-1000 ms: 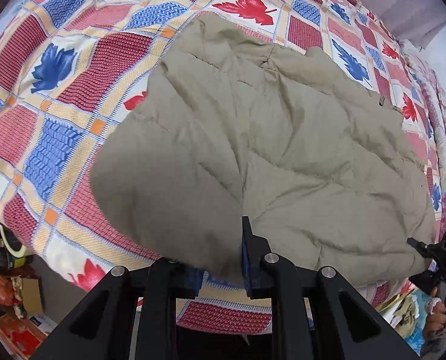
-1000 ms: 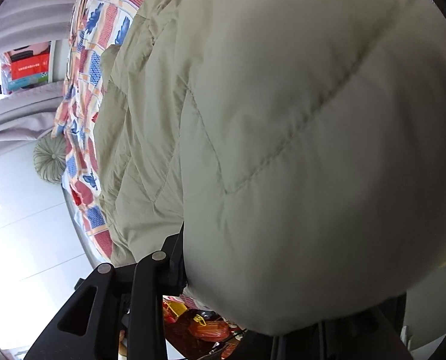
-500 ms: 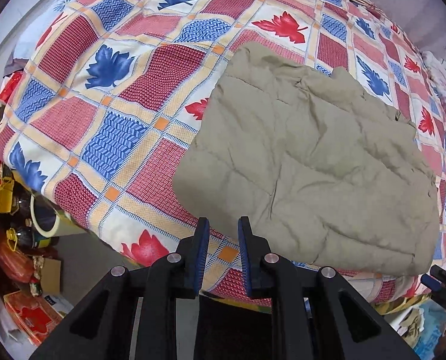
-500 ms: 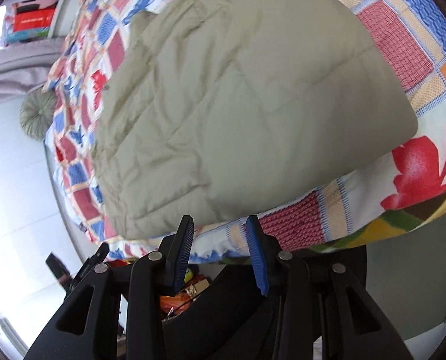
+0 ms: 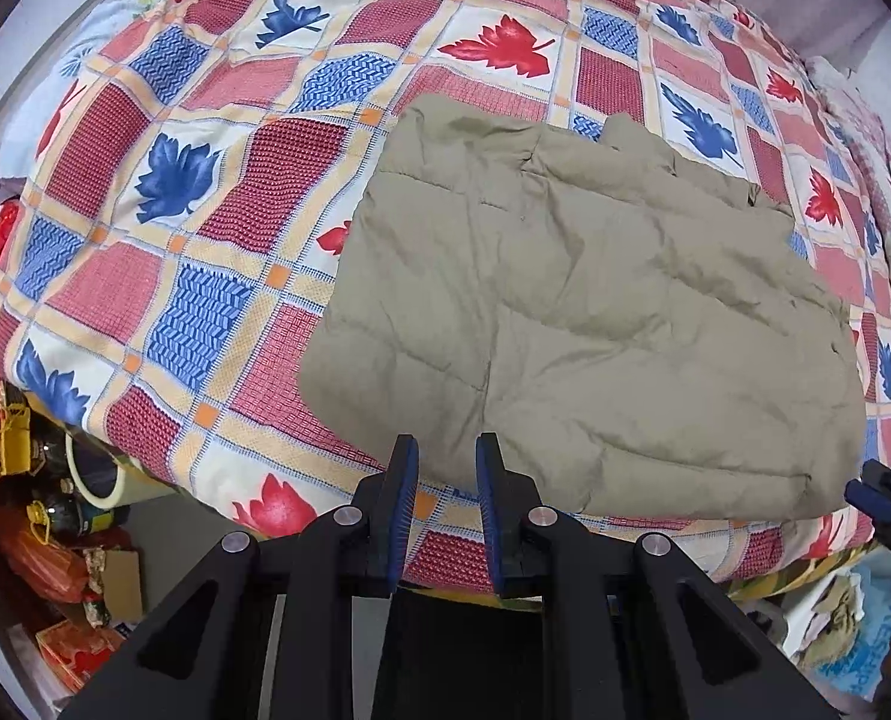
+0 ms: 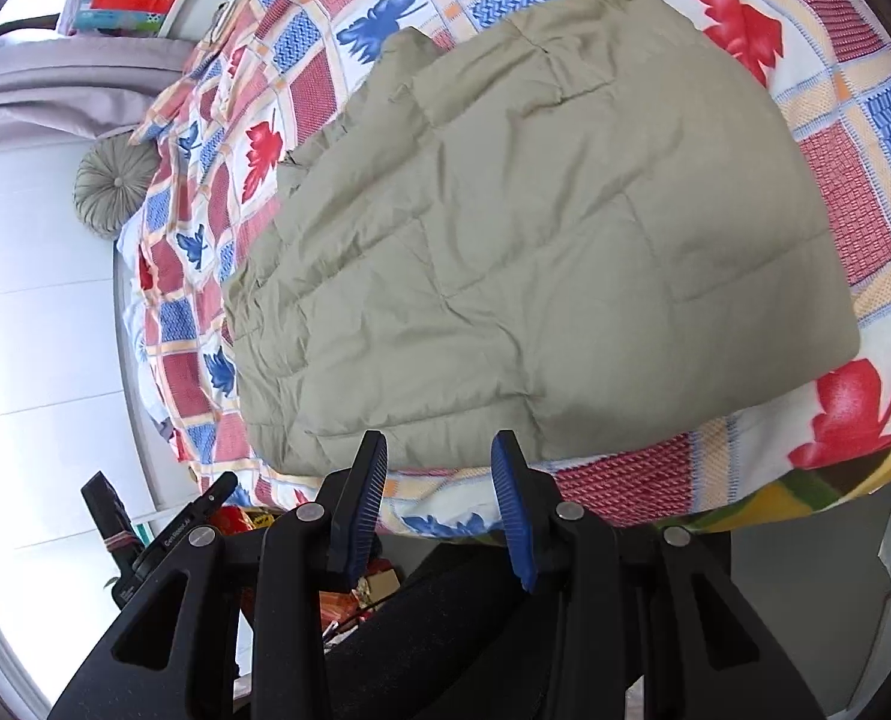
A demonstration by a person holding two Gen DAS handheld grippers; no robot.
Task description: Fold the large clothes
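Left wrist view: we looked down on a khaki quilted jacket lying folded into a rough rectangle on the bed.
Jacket fabric: we saw a matte, puffy shell stitched into padded panels, creased with soft wrinkles, its far edge lumpy and uneven.
Jacket position: it lay flat near the bed's close edge, its near hem just above the fingertips in both views.
Bedspread: we saw a woven, textured cloth in red and blue checks with cream bands, small orange squares, and red and blue maple leaves.
Left gripper: we saw its two black fingers with ribbed blue pads standing slightly apart, nothing between them, clear of the jacket.
Right gripper: we saw its ribbed blue pads set wider apart, empty, poised above the bed edge; its tip also showed at the right rim of the left wrist view.
Round cushion: we noted a grey, pleated disc with a central button at the far end of the bed.
Clutter: we saw bags and boxes on the floor beside the bed, details unclear.
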